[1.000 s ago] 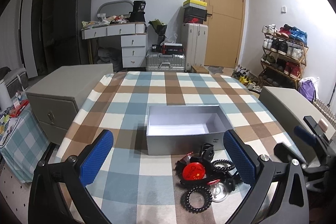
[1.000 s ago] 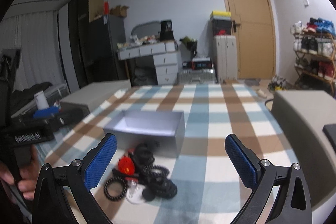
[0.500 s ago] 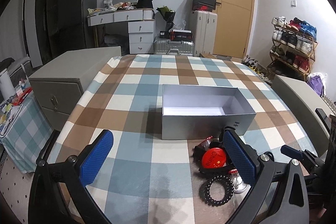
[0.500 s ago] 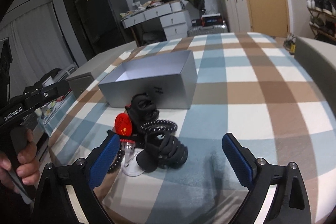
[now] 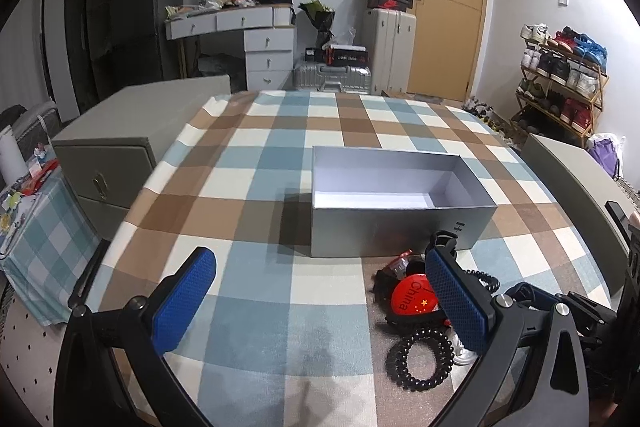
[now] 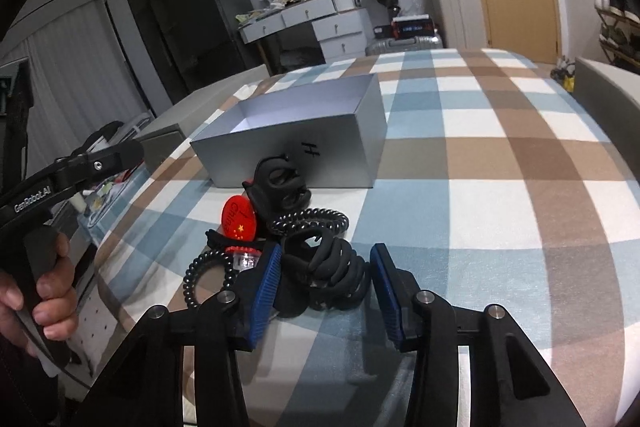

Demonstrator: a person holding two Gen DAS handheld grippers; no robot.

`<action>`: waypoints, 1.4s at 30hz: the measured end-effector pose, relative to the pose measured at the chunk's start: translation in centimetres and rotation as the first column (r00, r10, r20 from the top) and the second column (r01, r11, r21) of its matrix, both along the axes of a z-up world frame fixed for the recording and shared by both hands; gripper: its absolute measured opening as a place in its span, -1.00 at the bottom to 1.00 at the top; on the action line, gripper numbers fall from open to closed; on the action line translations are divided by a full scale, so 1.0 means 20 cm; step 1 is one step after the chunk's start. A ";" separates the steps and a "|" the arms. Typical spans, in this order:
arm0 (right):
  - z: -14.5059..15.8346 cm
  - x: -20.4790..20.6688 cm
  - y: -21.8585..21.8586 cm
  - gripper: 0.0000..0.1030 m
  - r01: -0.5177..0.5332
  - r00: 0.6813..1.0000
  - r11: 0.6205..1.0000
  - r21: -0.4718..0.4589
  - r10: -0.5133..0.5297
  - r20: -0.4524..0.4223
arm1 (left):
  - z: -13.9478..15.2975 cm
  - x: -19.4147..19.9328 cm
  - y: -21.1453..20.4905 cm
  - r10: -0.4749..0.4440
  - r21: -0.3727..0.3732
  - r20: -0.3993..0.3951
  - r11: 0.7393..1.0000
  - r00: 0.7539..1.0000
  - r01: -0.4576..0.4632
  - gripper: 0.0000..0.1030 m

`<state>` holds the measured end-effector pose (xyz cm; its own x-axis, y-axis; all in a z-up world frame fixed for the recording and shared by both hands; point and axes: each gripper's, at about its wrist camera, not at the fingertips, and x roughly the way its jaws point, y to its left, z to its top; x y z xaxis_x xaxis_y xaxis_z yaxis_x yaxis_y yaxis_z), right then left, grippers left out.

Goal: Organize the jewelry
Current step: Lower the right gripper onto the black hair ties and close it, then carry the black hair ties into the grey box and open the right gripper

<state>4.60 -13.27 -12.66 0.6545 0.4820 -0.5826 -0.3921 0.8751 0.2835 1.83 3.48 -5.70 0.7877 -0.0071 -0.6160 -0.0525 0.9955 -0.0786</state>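
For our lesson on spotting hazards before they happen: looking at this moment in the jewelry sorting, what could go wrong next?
1. The right gripper has just been closing around the black plastic claw hair clip. The left pad touches it, but a gap shows at the right pad, so the clip might slip or twist.
2. The black spiral hair tie lies against the clip and could get dragged along.
3. The open silver cardboard box looks light; a bump could shift it.

My right gripper, jaws just closing, brackets a black hair claw without clear contact. Behind: coil tie, red badge, second claw, grey box, checked tablecloth.
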 end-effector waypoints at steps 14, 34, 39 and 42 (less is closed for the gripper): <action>0.07 -0.03 -0.14 -0.20 -0.007 0.999 0.992 0.129 0.000 0.054 | -0.07 0.20 -0.15 -0.210 -0.065 -0.114 0.977 0.971 0.203 0.98; 0.10 0.07 -0.29 -0.19 0.017 0.996 0.980 0.197 -0.034 0.083 | -0.18 0.40 -0.37 -0.417 -0.070 -0.327 0.906 0.848 0.418 0.05; 0.10 0.07 -0.30 -0.19 0.018 0.996 0.980 0.197 -0.035 0.083 | -0.18 0.40 -0.37 -0.430 -0.075 -0.336 0.899 0.838 0.432 -0.49; 0.10 0.07 -0.30 -0.19 0.019 0.996 0.980 0.198 -0.036 0.084 | -0.17 0.39 -0.39 -0.438 -0.050 -0.331 0.893 0.836 0.448 -0.50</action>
<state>6.03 -19.21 -10.62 0.7130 0.5624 -0.4187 -0.3994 0.8166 0.4167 9.57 -4.34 -9.17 0.4597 -0.2853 -0.8410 0.3769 0.9201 -0.1061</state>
